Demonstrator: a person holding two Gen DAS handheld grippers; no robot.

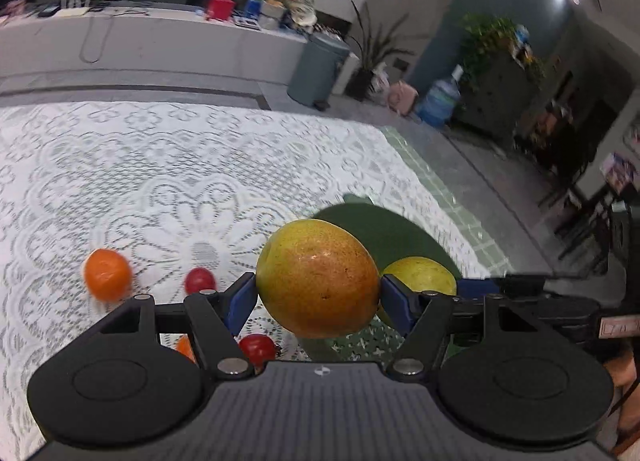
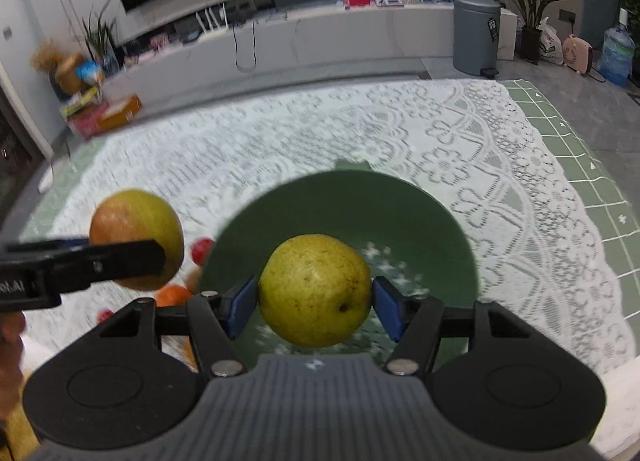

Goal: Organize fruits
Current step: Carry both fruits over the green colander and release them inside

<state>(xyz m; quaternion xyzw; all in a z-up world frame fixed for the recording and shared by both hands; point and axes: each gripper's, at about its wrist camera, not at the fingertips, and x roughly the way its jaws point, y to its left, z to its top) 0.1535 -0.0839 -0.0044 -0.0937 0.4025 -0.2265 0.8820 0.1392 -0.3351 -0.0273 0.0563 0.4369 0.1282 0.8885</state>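
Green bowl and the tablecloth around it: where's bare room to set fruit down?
The green bowl is bare inside. The lace tablecloth beyond and right of it is free. Crowded left of the bowl: an orange and red tomatoes.

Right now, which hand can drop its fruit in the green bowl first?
Probably the right. Its tool holds the yellow-green pear directly over the green bowl. The left tool holds the reddish pear beside the bowl, over the lace cloth.
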